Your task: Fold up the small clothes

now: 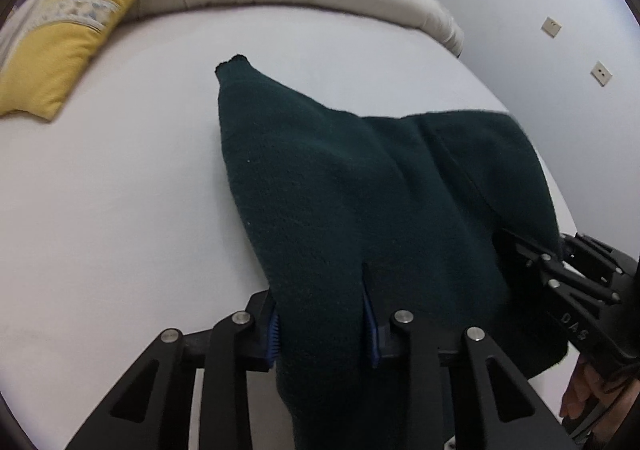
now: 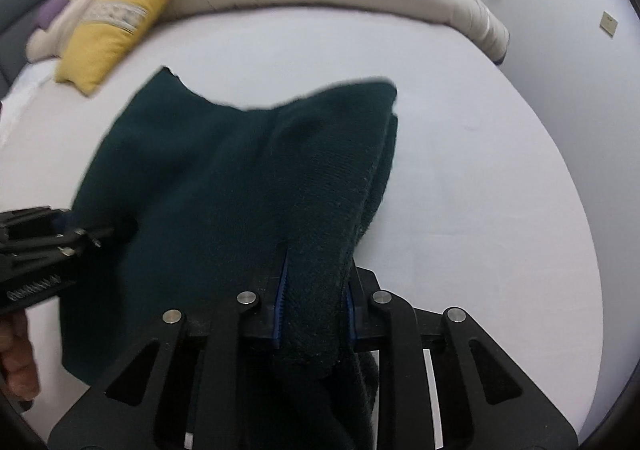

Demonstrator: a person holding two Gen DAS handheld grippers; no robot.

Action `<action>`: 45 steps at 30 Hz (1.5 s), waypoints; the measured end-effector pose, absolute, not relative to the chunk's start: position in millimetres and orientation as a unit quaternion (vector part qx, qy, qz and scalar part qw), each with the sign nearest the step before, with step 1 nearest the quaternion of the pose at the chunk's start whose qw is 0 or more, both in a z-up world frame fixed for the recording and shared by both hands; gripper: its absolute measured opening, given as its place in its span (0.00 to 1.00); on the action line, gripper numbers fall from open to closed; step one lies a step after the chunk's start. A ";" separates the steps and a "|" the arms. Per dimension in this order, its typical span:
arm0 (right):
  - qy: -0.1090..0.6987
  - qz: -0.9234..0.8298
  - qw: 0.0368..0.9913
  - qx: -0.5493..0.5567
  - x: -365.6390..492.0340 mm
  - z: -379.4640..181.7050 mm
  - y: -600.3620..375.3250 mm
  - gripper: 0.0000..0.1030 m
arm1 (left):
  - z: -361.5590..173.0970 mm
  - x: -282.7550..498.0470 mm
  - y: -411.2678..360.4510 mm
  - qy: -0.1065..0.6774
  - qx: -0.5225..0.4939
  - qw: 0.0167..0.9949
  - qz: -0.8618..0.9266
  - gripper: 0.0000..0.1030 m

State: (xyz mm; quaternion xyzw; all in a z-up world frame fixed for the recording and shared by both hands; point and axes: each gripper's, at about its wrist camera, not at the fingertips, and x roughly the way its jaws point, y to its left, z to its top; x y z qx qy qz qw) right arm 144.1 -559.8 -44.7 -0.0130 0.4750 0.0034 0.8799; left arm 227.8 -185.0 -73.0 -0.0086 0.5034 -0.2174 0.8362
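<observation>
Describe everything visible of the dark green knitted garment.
The dark green knitted garment looks thick, fuzzy and woolly, folded into layers with a stacked edge on its right. It lies partly on the white bed sheet, its near edge gripped by the left gripper and the right gripper, both shut on its fabric.

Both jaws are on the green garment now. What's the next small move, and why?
Probably lift both grippers together and carry the near edge toward the far edge. The left gripper and right gripper each clamp the garment, which lies bunched on the bed, with bare sheet beyond it, short of the yellow pillow.
</observation>
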 end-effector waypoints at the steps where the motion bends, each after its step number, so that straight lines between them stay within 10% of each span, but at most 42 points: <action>1: 0.468 0.007 0.884 -0.018 135.5 -36.7 -551.8 0.19 | -67.8 221.5 -175.9 0.500 -0.013 0.838 -0.217 0.34; 13: 0.434 0.123 0.892 -0.013 16.5 19.8 -424.8 0.19 | -30.9 86.5 -47.2 0.473 0.012 0.861 -0.187 0.34; 31: 0.487 0.147 0.858 0.067 3.1 -62.3 -372.1 0.19 | -105.5 72.8 30.5 0.496 -0.032 0.851 -0.170 0.37; 45: 0.503 0.202 0.801 0.255 19.7 -140.3 -418.9 0.35 | -129.1 72.6 57.8 0.503 -0.094 0.842 -0.172 0.69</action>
